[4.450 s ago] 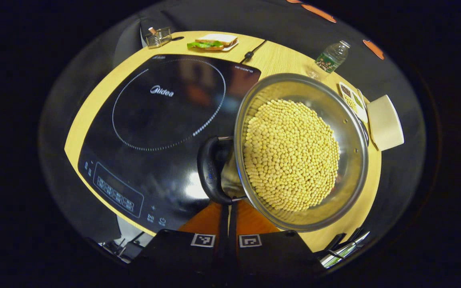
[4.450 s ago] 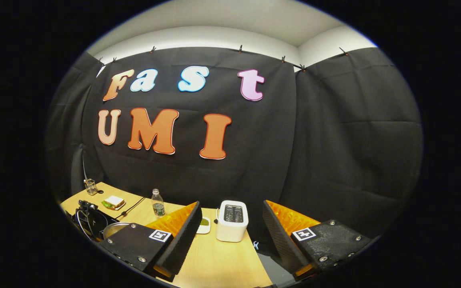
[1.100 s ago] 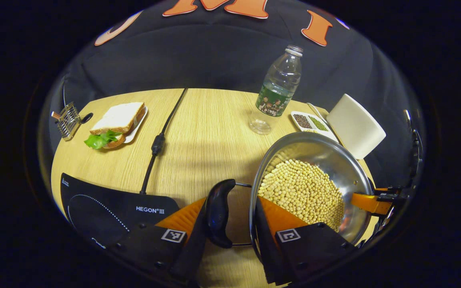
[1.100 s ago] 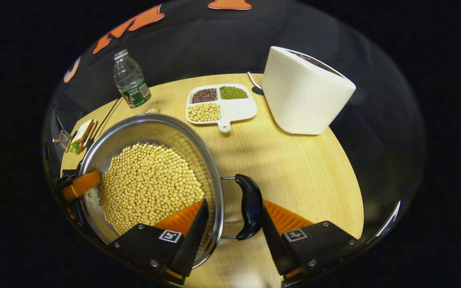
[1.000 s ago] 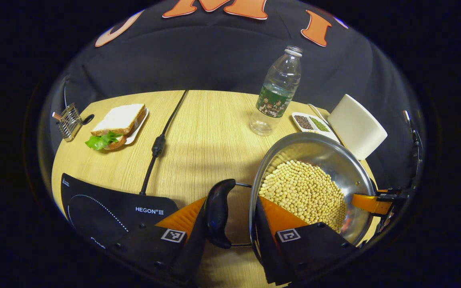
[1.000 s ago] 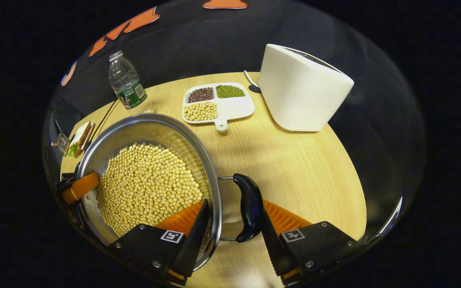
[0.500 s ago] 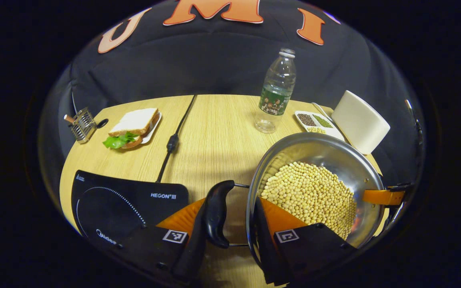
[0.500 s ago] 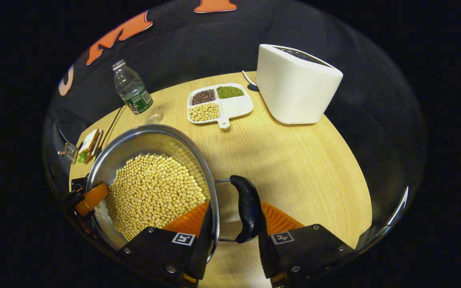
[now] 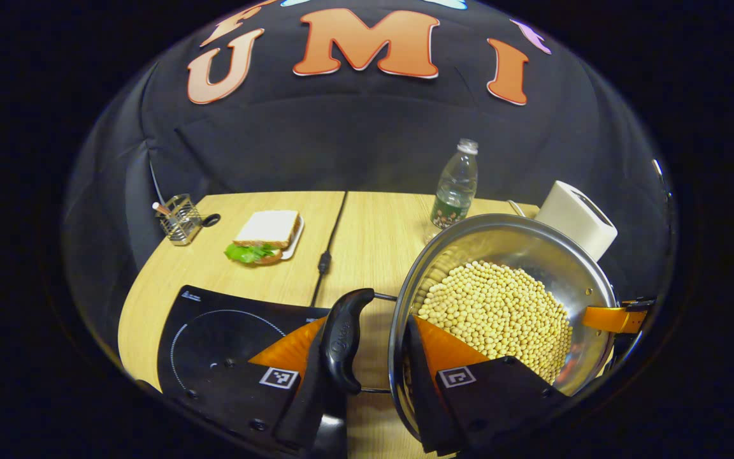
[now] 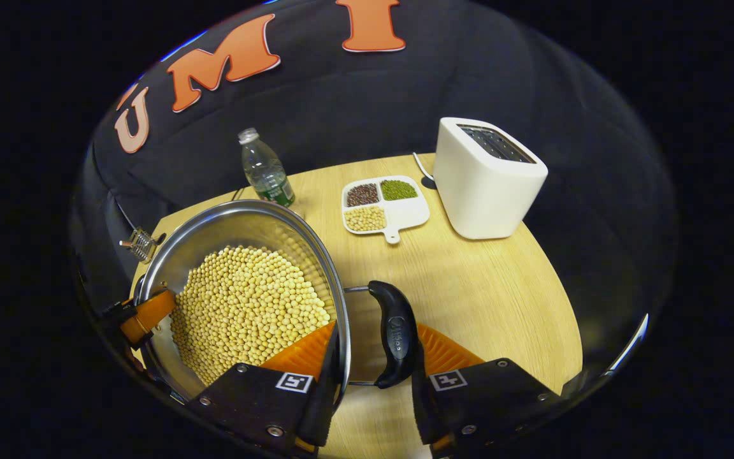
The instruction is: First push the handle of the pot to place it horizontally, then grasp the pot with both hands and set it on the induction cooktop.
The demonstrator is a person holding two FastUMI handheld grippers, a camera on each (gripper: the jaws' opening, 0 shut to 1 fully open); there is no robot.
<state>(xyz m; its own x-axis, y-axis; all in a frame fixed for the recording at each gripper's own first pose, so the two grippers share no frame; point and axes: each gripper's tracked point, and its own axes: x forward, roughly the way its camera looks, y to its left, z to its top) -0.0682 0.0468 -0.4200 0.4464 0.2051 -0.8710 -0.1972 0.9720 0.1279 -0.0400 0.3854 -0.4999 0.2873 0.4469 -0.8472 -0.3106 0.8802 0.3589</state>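
A steel pot (image 9: 469,245) full of soybeans (image 9: 494,312) hangs above the wooden table (image 9: 367,223), held level from both sides. My left gripper (image 9: 368,322) is shut on its left black handle (image 9: 343,341), one finger outside the handle and the other inside the pot wall. In the right gripper view, my right gripper (image 10: 376,326) is shut the same way on the right black handle (image 10: 395,338) of the pot (image 10: 239,223). The black induction cooktop (image 9: 214,331) lies on the table at the lower left, beside the pot.
A sandwich on a plate (image 9: 265,233), a wire holder (image 9: 179,218) and the cooktop's cable (image 9: 329,248) lie behind the cooktop. A water bottle (image 10: 266,169), a divided dish of beans (image 10: 383,201) and a white toaster (image 10: 488,178) stand at the back right.
Both grippers have tightened on the handles and risen with the pot off the table. More of the cooktop has come into the left gripper view.
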